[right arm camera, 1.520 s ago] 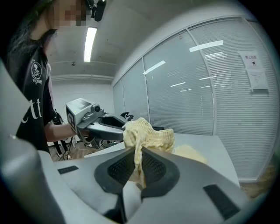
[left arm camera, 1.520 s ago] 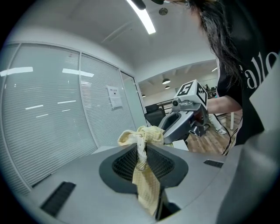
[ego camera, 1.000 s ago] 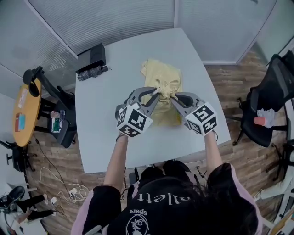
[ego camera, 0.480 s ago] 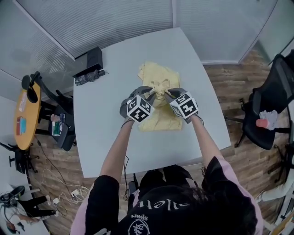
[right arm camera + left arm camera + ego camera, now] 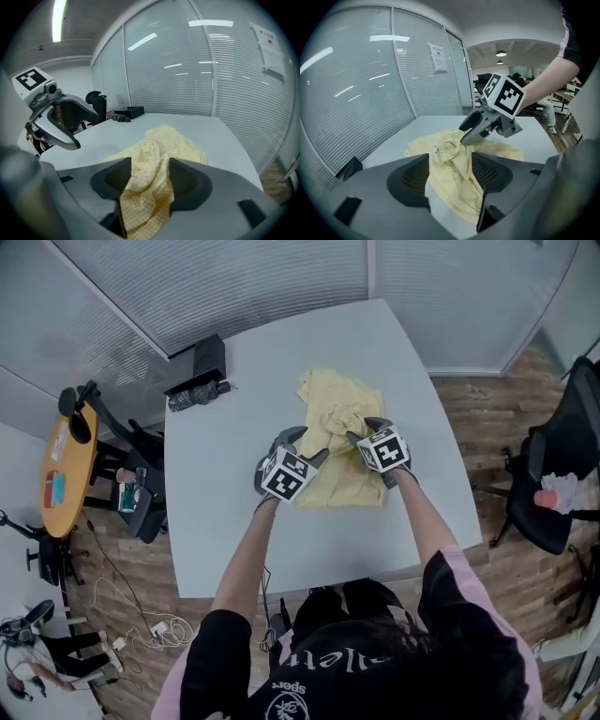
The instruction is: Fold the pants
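Having just opened, left tongs (image 5: 450, 163) and right tongs (image 5: 150, 165) straddle pants (image 5: 344, 491), black box (image 5: 208, 358) apart.

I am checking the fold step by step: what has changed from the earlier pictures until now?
The left tongs and the right tongs came down to the table with the yellow pants; their jaws have just been opening, letting the cloth go; it lies loose between them. The black box stayed put.
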`<state>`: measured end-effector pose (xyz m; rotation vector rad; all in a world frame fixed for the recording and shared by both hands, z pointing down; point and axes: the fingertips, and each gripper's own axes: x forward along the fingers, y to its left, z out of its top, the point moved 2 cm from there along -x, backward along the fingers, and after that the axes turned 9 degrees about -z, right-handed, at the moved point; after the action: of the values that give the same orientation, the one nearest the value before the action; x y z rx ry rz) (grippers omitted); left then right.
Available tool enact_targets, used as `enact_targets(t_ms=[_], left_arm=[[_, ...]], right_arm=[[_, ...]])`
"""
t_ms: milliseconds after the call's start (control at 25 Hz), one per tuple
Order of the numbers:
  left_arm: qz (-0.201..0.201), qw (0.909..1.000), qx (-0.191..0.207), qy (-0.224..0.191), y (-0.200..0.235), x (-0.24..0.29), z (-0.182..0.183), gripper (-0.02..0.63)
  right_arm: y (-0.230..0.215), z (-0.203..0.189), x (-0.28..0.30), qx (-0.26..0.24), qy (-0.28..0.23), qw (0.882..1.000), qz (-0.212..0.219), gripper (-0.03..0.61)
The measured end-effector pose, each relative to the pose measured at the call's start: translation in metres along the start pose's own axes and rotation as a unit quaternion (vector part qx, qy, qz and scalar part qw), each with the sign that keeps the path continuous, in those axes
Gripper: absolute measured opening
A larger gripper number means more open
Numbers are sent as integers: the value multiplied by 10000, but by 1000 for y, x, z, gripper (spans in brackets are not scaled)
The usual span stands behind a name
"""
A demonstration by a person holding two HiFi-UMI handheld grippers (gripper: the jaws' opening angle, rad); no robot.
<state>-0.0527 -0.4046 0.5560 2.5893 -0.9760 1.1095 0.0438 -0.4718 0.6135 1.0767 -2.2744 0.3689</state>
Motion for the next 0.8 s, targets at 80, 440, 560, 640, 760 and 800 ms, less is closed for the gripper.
enact_targets(t_ms=[80,440,560,640,760,800], left_arm=[[-9,10000,-25,-79,-5,-8,-1,285],[-172,9948,-380,-930,-41,-55,9,284],[-199,9912,-385,-1248,-54,-77,16,282],[-210,9876,-416,-1499,-65,-94,22,281],[-219,9820,-451,-1824,-83,-121,26,279],[-210,9800,-471,-1919,-89,-130,26,279]], right_arm=[[2,5,-3,31,-50,10000,14,242],[26,33,-65,385,-810,9959,150,236],[46,39,-96,345,-1035,9936,276,222],[60,40,-118,304,-1177,9920,346,219],[80,40,-153,336,-1397,9887,425,216],[87,39,-163,358,-1461,9876,450,216]])
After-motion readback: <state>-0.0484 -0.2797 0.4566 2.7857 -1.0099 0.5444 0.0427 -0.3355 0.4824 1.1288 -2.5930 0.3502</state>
